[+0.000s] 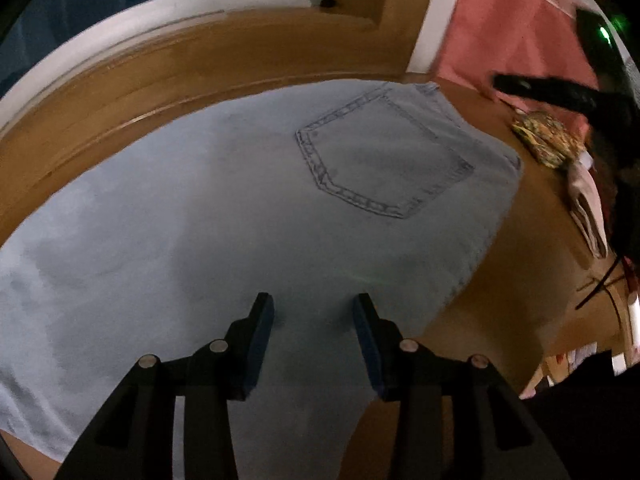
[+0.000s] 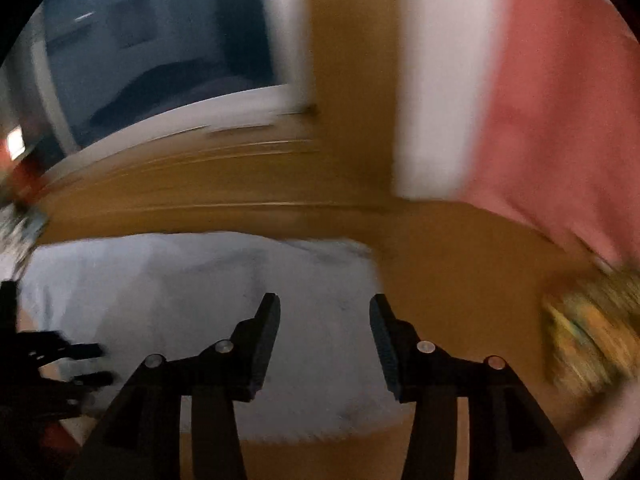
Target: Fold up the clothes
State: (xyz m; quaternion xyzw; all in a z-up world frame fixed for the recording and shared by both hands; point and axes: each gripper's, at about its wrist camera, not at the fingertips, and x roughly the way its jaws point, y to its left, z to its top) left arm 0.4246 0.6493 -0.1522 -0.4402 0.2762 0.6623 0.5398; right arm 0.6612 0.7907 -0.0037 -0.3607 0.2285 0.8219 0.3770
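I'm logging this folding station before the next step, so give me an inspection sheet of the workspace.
Surface: brown wooden table, bare around the cloth.
Job's things: light blue jeans lying flat, back pocket up.
Clutter: patterned folded cloth and a pale cloth at the table's edge.
Grippers: left gripper open above the jeans, nothing between the jaws; right gripper open, holding nothing.
Cables: thin dark wires near the edge.
Surroundings: white window frame, pink wall; right view is blurred.
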